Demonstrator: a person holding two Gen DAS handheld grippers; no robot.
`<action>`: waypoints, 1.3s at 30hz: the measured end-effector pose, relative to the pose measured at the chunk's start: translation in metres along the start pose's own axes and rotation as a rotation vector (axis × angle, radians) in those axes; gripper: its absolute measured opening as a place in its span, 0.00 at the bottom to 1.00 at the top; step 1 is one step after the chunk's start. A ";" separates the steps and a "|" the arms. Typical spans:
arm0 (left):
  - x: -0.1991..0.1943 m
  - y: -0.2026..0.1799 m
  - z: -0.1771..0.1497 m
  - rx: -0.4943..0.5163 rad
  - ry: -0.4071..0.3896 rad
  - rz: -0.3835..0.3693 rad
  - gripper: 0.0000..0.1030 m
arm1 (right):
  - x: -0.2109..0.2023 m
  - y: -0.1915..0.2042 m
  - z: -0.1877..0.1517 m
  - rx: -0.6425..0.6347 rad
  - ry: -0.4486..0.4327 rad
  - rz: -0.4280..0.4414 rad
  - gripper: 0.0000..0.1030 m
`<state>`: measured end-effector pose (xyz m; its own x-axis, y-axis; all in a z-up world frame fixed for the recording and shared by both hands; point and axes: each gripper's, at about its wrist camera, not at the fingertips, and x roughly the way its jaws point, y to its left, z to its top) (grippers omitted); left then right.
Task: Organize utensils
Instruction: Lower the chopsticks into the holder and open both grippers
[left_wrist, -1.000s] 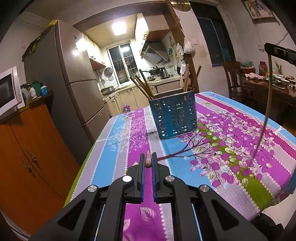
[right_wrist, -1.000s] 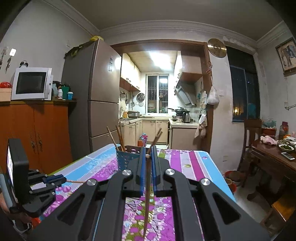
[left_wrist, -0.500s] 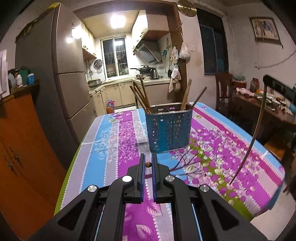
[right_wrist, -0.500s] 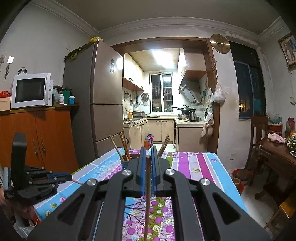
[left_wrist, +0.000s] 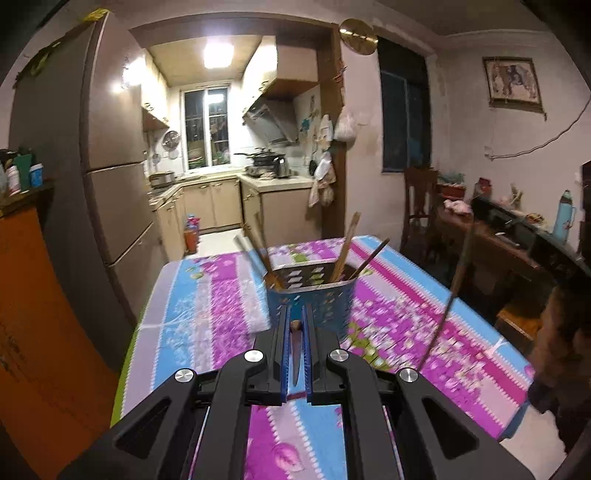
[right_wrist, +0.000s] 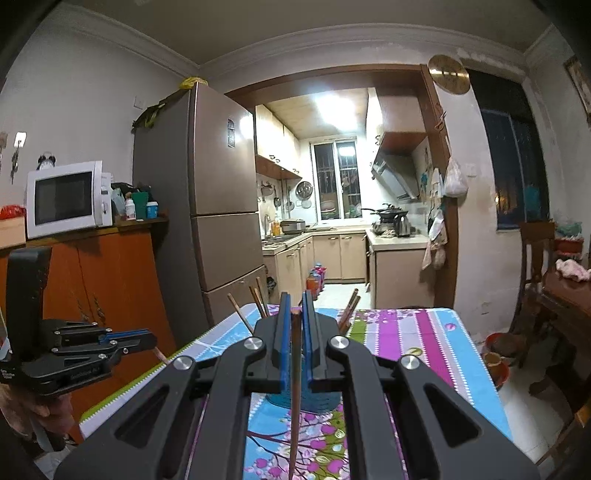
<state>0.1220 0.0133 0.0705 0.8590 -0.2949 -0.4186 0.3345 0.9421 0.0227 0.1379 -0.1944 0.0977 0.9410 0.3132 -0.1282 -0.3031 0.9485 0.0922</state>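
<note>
A blue perforated utensil holder (left_wrist: 317, 301) stands on the floral tablecloth (left_wrist: 221, 302) with several wooden chopsticks in it. My left gripper (left_wrist: 295, 325) is shut on a wooden chopstick (left_wrist: 295, 354), just short of the holder and above the table. My right gripper (right_wrist: 295, 314) is shut on another wooden chopstick (right_wrist: 294, 391) that hangs down between the fingers; the holder (right_wrist: 317, 398) is mostly hidden behind them. The right gripper's chopstick (left_wrist: 448, 306) shows at the right of the left wrist view, and the left gripper (right_wrist: 147, 338) shows at the left of the right wrist view.
An orange cabinet (right_wrist: 110, 280) with a microwave (right_wrist: 66, 197) and a tall fridge (right_wrist: 218, 206) stand to the left. A dark wooden side table (left_wrist: 509, 251) and chair (left_wrist: 419, 210) are on the right. The kitchen lies behind the table's far edge.
The left gripper has risen and tilted down toward the holder, which now sits just beyond its fingertips. The right gripper has lifted a little with its chopstick.
</note>
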 end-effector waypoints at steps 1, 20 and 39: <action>0.000 -0.002 0.006 0.001 -0.008 -0.012 0.07 | 0.002 -0.002 0.006 0.008 -0.003 0.011 0.05; 0.084 0.001 0.162 0.057 -0.079 -0.035 0.07 | 0.111 -0.018 0.106 -0.006 -0.165 -0.025 0.05; 0.135 0.026 0.145 0.032 0.003 -0.090 0.07 | 0.185 -0.028 0.032 0.050 -0.002 -0.052 0.05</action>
<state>0.3030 -0.0254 0.1460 0.8241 -0.3773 -0.4225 0.4223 0.9063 0.0144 0.3252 -0.1647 0.1031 0.9557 0.2632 -0.1318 -0.2458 0.9600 0.1345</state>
